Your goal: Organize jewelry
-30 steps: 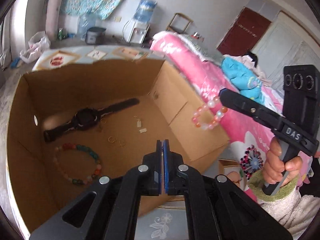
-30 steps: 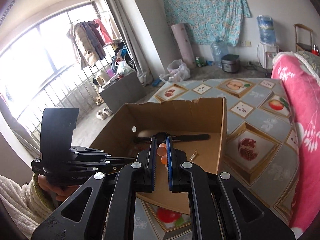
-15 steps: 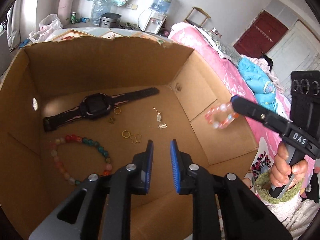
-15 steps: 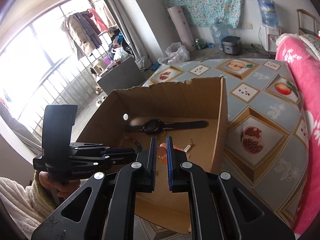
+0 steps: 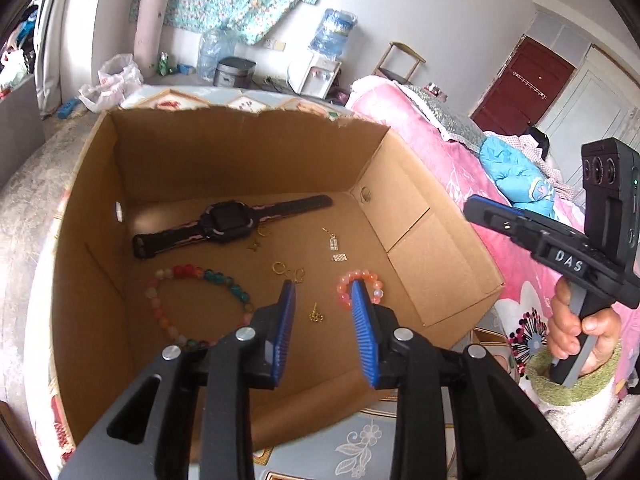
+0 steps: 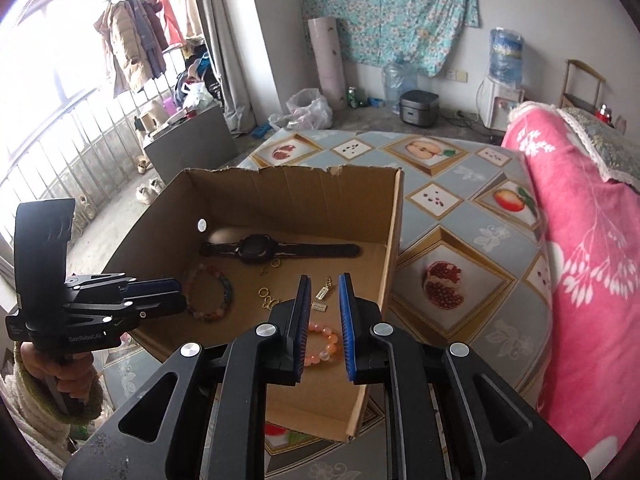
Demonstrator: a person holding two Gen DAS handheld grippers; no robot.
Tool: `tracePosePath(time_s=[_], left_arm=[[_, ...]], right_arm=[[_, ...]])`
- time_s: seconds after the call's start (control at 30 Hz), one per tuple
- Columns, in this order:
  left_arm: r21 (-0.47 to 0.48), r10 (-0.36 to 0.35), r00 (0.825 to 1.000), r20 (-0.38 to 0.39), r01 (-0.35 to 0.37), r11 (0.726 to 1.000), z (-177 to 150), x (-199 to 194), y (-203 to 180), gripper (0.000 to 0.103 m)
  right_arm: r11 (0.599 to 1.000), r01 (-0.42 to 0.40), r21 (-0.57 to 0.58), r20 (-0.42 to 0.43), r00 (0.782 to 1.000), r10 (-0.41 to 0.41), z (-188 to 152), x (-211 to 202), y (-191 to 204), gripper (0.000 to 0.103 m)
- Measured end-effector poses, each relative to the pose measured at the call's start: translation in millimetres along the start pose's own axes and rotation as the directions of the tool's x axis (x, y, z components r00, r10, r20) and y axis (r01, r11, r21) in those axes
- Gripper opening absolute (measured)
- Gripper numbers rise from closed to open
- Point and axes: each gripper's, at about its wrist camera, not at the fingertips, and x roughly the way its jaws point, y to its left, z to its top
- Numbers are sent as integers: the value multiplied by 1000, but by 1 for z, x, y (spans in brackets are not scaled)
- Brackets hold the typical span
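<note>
Left wrist view first: I'm looking down into the cardboard box [image 5: 96, 208], and my left gripper [image 5: 322, 300] has just been spreading its jaws, now apart with nothing between them. The pink bead bracelet [image 5: 358, 286] lies flat on the box floor just past my right blue pad, partly hidden by it. The black watch [image 5: 228, 224] stretches across the back of the floor, its long axis running from lower left up to the right. The multicolour bead bracelet [image 5: 192, 300] curls at the left, small gold rings [image 5: 280, 268] between them. Off to the right, the right gripper [image 5: 478, 210] hovers outside the box. Right wrist view now: the right gripper [image 6: 324, 300] has just been opening too, jaws parted, empty, with the pink bead bracelet [image 6: 324, 342] lying loose on the cardboard below the gap. The black watch [image 6: 276, 250] runs left to right along the far wall.
</note>
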Motion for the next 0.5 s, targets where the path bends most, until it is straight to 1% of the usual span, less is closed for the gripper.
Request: tracePosePath(time_s=[0.1,0.13,0.17,0.2,0.27,0.33,0.37,0.43,0.47,0.5], left_arm=[[15,20,998,57,-21,1000,-6,-20,-6,39],[27,33,996,86,-35,999,-10,-29,-8,45],[36,43,993,108,-47,998,-12,-36,-11,52],[51,57,989,134,-64,997,-14,-43,-14,57],[85,93,977,190,-111,990,-22,-60,-21,74],[109,137,960,244,-168,980,-30,-76,-28,84],[114,150,955,256,-184,976,-32,-80,-30,90],[117,176,946,273,-214,970,-40,-90,-34,97],[120,182,942,281,-222,968,-43,-93,-34,97],[123,194,935,296,-238,963,-47,-97,-34,97]], right_arm=[[999,5,42,39,999,-7,-7,-17,-2,24],[998,9,56,57,998,-12,-11,-24,-1,30],[998,15,65,69,997,-19,-14,-29,0,34],[997,26,73,87,996,-32,-18,-36,3,36],[996,48,72,120,991,-56,-27,-48,12,48],[994,77,74,160,983,-88,-36,-60,21,56],[993,83,79,171,981,-96,-39,-63,24,60],[992,78,99,181,979,-95,-47,-69,29,67],[991,73,114,187,978,-93,-51,-71,30,70],[989,78,123,194,976,-101,-53,-73,31,71]])
